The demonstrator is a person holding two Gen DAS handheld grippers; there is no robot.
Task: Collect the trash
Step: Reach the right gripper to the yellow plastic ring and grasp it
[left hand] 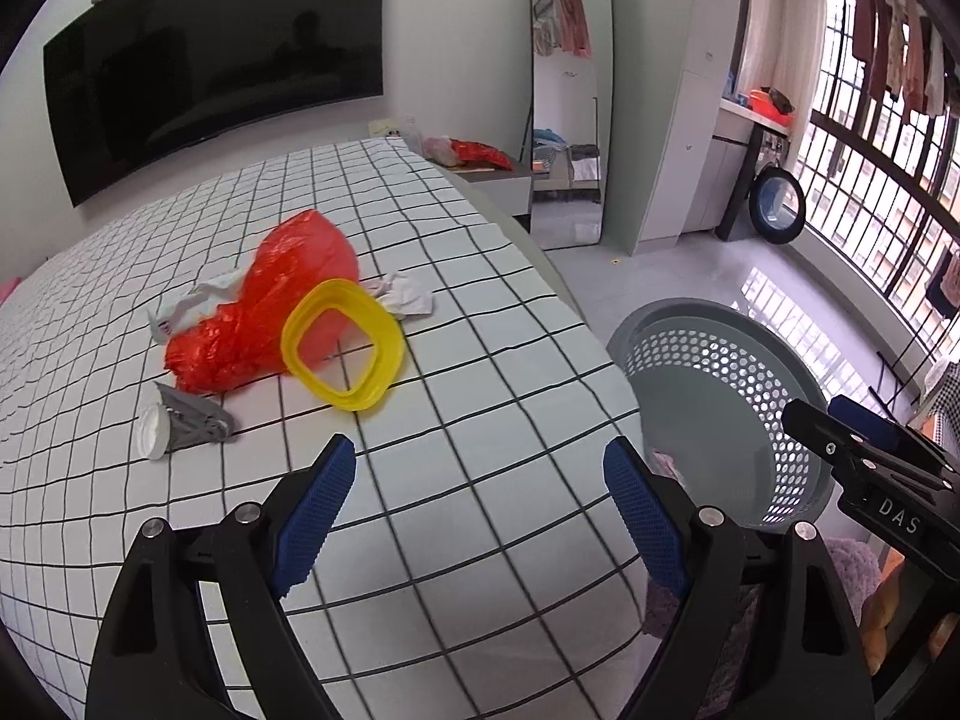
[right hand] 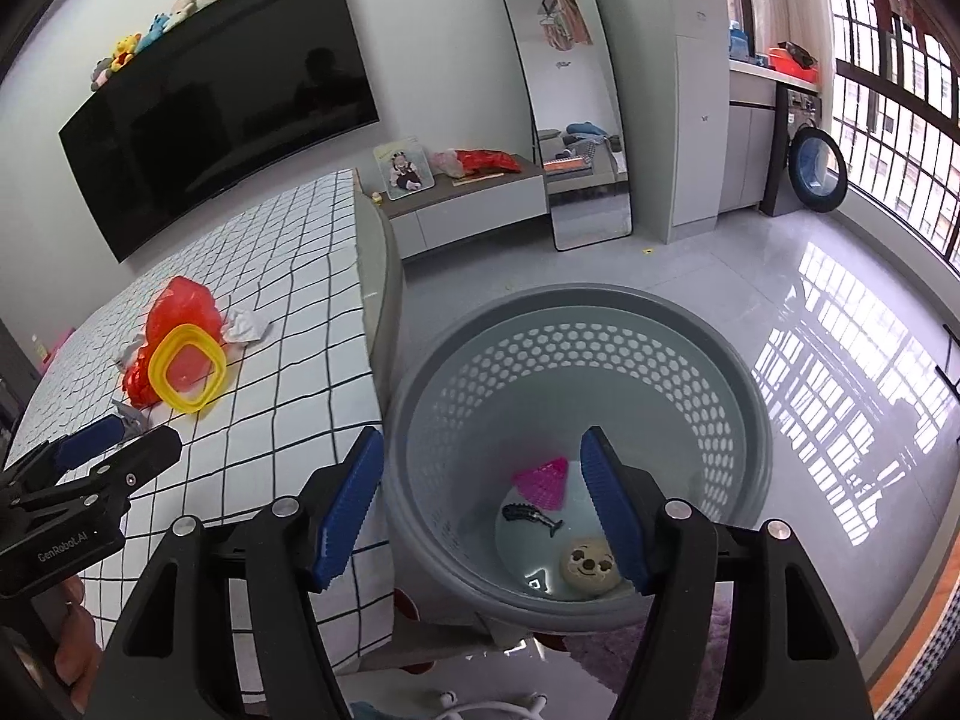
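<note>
While hovering over the checked bed [left hand: 420, 480], left gripper [left hand: 480, 468] spread empty; trash, a red bag [left hand: 270, 306] under a yellow ring [left hand: 342, 348], ahead. Right gripper [right hand: 483, 468] parted, empty above the basket [right hand: 576, 312]. Risk: snagging bedsheet, or ring sliding off.

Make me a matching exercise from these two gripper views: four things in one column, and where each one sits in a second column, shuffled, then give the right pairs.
Things:
1. yellow ring
2. pink mesh piece
3. plush toys
4. framed photo

Places:
A. along the top edge of the television
B. on the low grey cabinet beside the mirror
C. on the checked bed cover, against the red plastic bag
D. at the bottom of the grey basket

Pairs: 1-C, 2-D, 3-A, 4-B
</note>
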